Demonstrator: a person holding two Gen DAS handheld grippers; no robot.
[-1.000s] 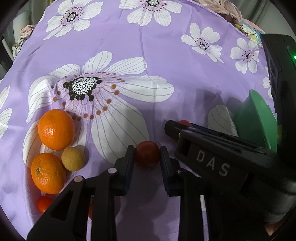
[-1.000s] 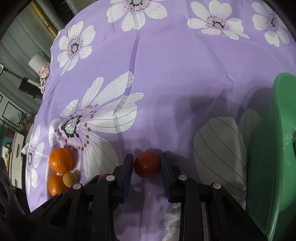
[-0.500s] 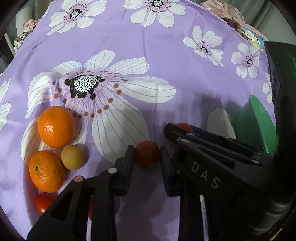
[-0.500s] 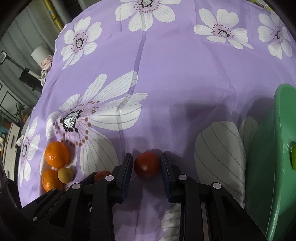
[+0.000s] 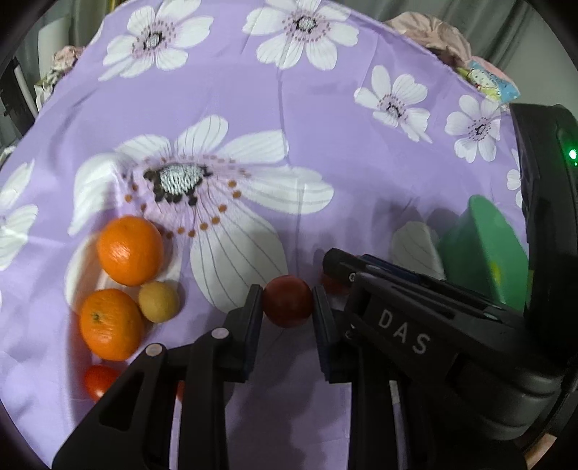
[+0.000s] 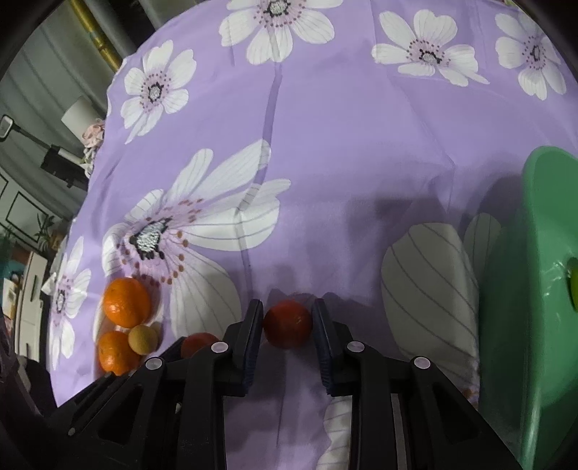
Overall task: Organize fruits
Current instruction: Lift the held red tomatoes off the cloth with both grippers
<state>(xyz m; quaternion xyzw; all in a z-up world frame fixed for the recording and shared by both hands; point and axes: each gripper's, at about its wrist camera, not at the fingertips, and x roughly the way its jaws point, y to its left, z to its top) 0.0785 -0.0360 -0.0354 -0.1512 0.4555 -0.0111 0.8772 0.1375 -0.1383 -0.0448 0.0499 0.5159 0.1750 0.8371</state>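
Note:
In the left wrist view my left gripper (image 5: 287,307) is shut on a small red tomato (image 5: 287,305), its pads pressing both sides just above the purple flowered cloth (image 5: 325,126). In the right wrist view my right gripper (image 6: 287,325) grips a second red tomato (image 6: 287,323), with its jaws closing on it. The right gripper's black body (image 5: 397,325) lies close to the right of the left one. The green bowl (image 6: 534,289) stands at the right, with a yellow-green fruit (image 6: 572,289) inside.
Left of the grippers, two oranges (image 5: 130,249) (image 5: 110,323), a small yellowish fruit (image 5: 159,302) and another small tomato (image 5: 99,379) lie together on the cloth. Bundled fabric (image 5: 433,32) sits past the far edge. Furniture and a lamp (image 6: 77,112) stand off the left side.
In the left wrist view the cloth and the fruit cluster have slid down and right a little, as the left gripper lifted slightly with its tomato. The right gripper has stayed in place.

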